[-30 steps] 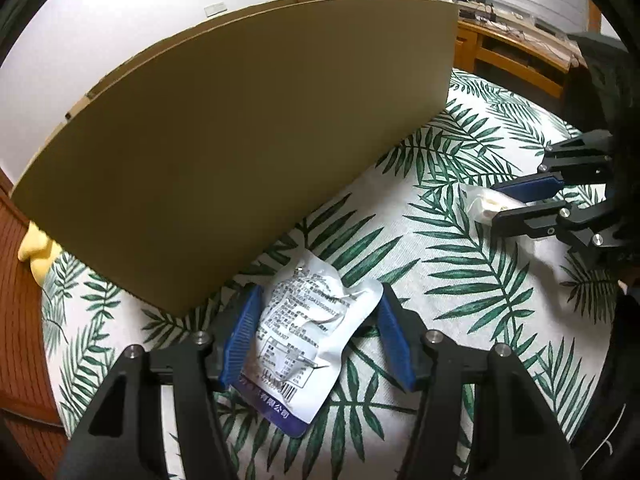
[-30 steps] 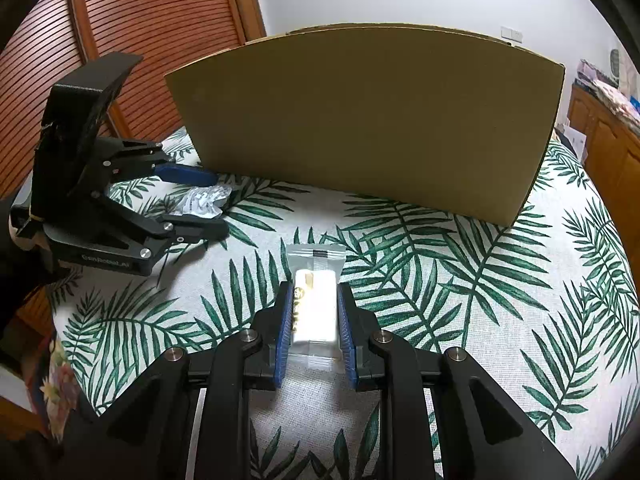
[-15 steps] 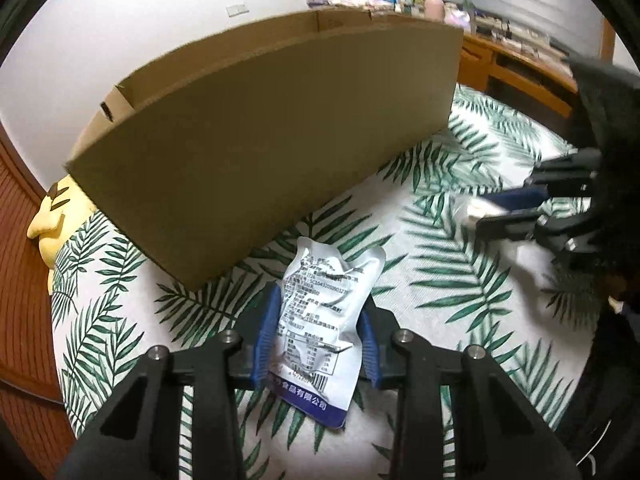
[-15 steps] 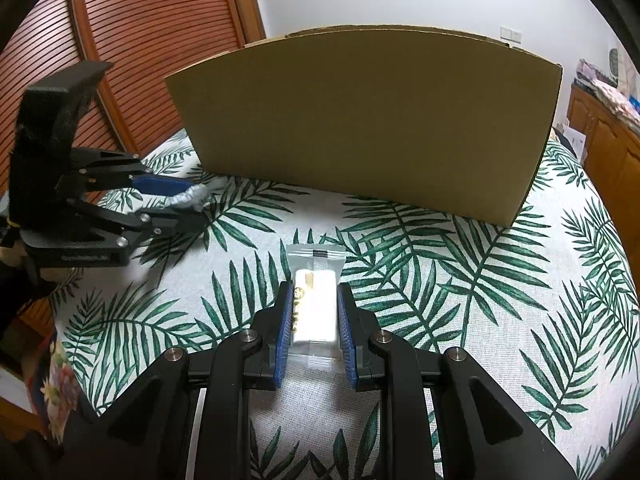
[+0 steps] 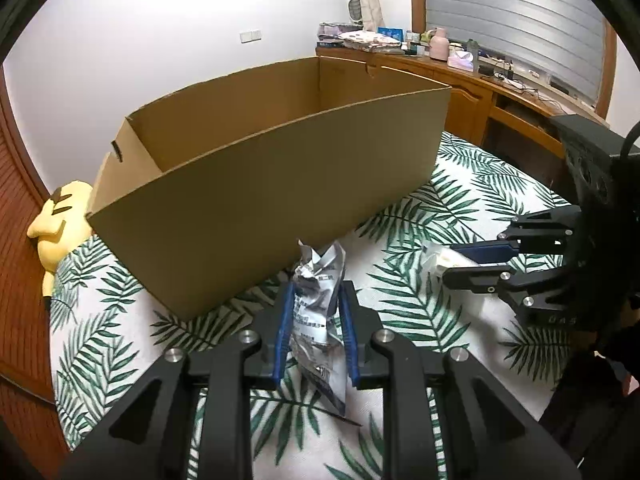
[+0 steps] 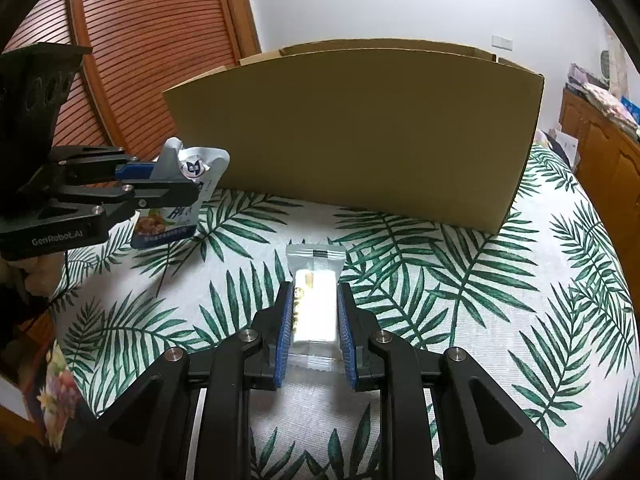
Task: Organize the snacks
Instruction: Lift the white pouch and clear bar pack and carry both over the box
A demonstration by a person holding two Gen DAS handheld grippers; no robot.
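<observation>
While only the left view shows inside the cardboard box (image 5: 256,184): left fingers (image 5: 286,320) pinching a crumpled pouch (image 5: 318,300), right fingers (image 6: 285,316) clamping a white bar (image 6: 314,304).

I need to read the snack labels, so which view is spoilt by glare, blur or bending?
Right wrist view: the bar in the right gripper is blown out white, its print unreadable; the box top edge bows with fisheye. Left wrist view: sharp, evenly lit; the pouch in the left gripper is crumpled, its small print hard to read.
</observation>
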